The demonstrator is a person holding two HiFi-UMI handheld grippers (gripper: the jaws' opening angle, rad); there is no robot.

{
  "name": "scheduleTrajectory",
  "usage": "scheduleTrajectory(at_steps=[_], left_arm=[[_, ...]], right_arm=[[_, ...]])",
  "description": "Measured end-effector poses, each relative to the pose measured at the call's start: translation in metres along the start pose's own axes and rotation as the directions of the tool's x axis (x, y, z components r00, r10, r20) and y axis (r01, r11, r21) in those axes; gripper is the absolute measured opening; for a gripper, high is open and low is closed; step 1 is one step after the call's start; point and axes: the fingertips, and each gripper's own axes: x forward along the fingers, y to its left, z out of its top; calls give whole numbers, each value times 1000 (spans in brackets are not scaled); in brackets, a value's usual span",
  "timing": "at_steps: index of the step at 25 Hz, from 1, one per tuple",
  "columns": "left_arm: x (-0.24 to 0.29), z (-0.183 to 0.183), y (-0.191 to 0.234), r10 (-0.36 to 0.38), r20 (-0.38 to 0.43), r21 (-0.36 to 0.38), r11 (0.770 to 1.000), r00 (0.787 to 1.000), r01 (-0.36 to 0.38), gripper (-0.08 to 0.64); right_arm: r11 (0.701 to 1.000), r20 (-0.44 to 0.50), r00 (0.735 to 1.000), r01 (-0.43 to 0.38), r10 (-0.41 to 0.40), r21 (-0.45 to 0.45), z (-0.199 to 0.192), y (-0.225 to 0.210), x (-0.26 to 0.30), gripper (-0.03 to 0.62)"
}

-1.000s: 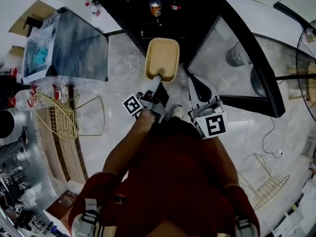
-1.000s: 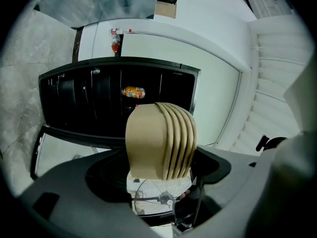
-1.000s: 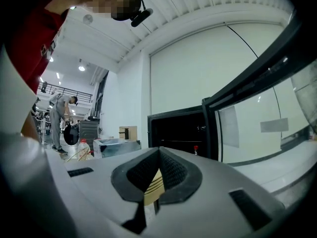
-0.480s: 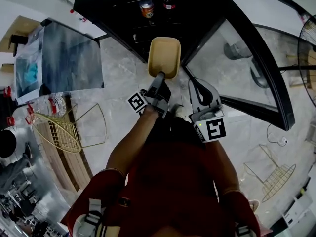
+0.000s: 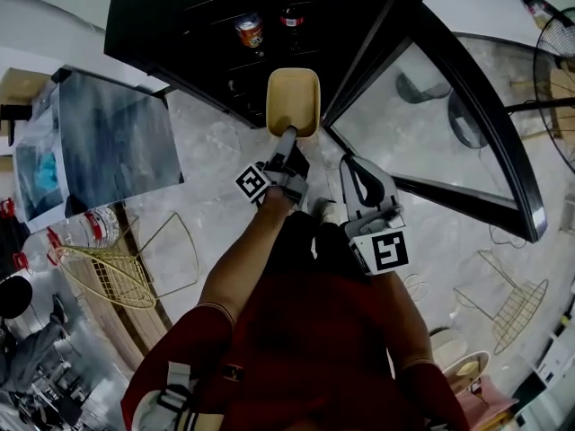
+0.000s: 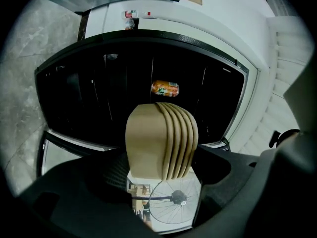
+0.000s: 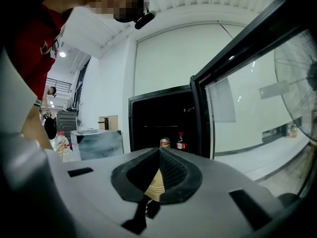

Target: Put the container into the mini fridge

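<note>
An orange can (image 5: 249, 30) and a red-capped bottle (image 5: 289, 16) stand close together, not touching. A grey box (image 5: 112, 137) sits on the marble floor (image 5: 216, 164) at the left. Nearer the person, a gold wire rack (image 5: 103, 272) lies just beside a clear plastic bottle (image 5: 90, 227). At the right are a fan (image 5: 561, 88) and a second wire rack (image 5: 517, 299), with a pale bowl (image 5: 463, 366) further down.
</note>
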Motion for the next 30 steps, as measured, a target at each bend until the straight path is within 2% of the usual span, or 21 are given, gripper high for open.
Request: scheduleTrajectory(at_steps=[4, 13, 17, 24, 30], left_arm=[[9, 7, 14, 11, -5, -1, 1000, 1000, -11, 390], [37, 19, 56, 47, 0, -23, 999, 999, -47, 390], [47, 27, 75, 71, 11, -17, 997, 997, -71, 390], [73, 41, 89, 88, 1, 10, 996, 996, -88, 390], [89, 46, 99, 105, 1, -1, 994, 994, -105, 390]], right_arm=[[999, -20, 1000, 24, -23, 36, -7, -2, 6, -2], [998, -61, 996, 61, -59, 31, -37, -21, 23, 0], [996, -34, 997, 69, -67, 62, -44, -31, 30, -1], [989, -44, 995, 96, -92, 110, -56, -48, 38, 0], [987, -54, 994, 105, -99, 118, -59, -57, 40, 0]])
